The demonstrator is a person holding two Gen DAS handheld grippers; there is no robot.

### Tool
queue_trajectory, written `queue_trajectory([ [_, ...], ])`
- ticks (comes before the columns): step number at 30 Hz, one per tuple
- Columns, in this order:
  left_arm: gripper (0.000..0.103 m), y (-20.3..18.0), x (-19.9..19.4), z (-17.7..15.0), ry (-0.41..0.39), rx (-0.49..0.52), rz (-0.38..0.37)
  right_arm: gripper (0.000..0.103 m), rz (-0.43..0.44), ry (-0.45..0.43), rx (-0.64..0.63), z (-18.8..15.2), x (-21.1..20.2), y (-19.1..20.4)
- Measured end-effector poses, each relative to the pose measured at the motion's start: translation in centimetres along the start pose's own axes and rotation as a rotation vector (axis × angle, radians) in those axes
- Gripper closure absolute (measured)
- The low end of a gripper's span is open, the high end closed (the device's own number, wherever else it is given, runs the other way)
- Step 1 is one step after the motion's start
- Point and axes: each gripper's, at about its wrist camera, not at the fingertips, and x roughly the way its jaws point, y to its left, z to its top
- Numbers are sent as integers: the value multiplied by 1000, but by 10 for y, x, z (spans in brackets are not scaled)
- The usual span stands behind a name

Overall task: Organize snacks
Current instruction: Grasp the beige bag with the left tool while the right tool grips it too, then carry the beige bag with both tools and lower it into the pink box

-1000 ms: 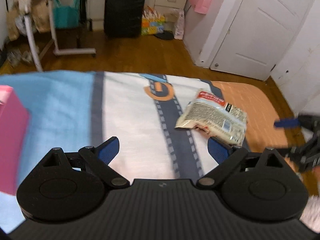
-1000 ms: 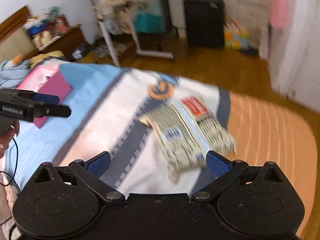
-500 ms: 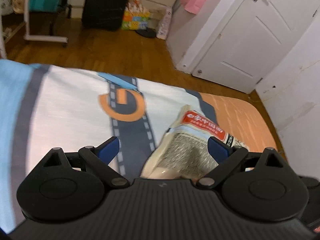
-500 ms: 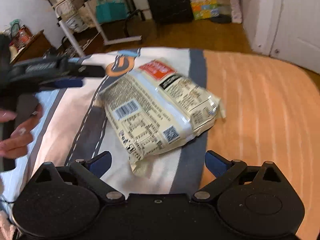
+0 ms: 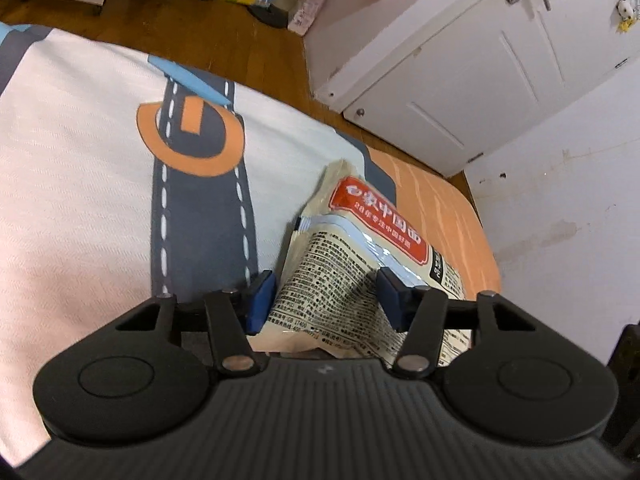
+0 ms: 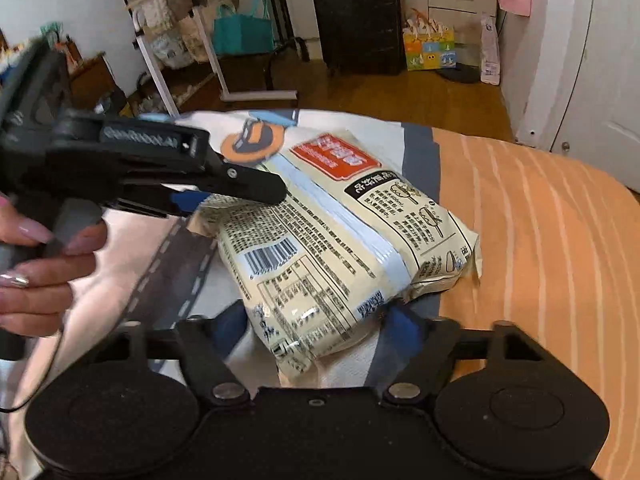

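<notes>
Left wrist view: a patterned bed cover (image 5: pixel 80 184) fills the left of the frame, and the snack packet (image 5: pixel 360 264) lies right of centre on it. The left claw (image 5: pixel 326 294) is closing, the packet's near end between its blue pads, which are not clearly pressing yet. Right wrist view: at the left edge a hand (image 6: pixel 36 272) holds that claw (image 6: pixel 224 196), reaching over the packet's (image 6: pixel 340 240) upper left corner. At lower centre the right claw (image 6: pixel 316 328) is closing around the packet's near end, the pads blurred, contact uncertain.
</notes>
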Motion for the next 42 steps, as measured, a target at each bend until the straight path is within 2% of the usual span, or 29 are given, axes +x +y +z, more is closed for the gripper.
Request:
queue_trajectory([
  [7, 50, -18, -9, -8, 30, 42, 6, 41, -9, 18, -23, 10, -13, -1],
  [15, 50, -39, -52, -22, 8, 116, 39, 42, -1, 31, -79, 14, -41, 21],
  [17, 51, -43, -69, -25, 17, 119, 49, 42, 22, 46, -77, 16, -49, 30],
  [26, 51, -47, -162, -41, -52, 130, 31, 42, 45, -12, -186, 20, -103, 87],
  [42, 52, -12, -329, -76, -210, 109, 157, 42, 145, -86, -310, 25, -143, 217],
])
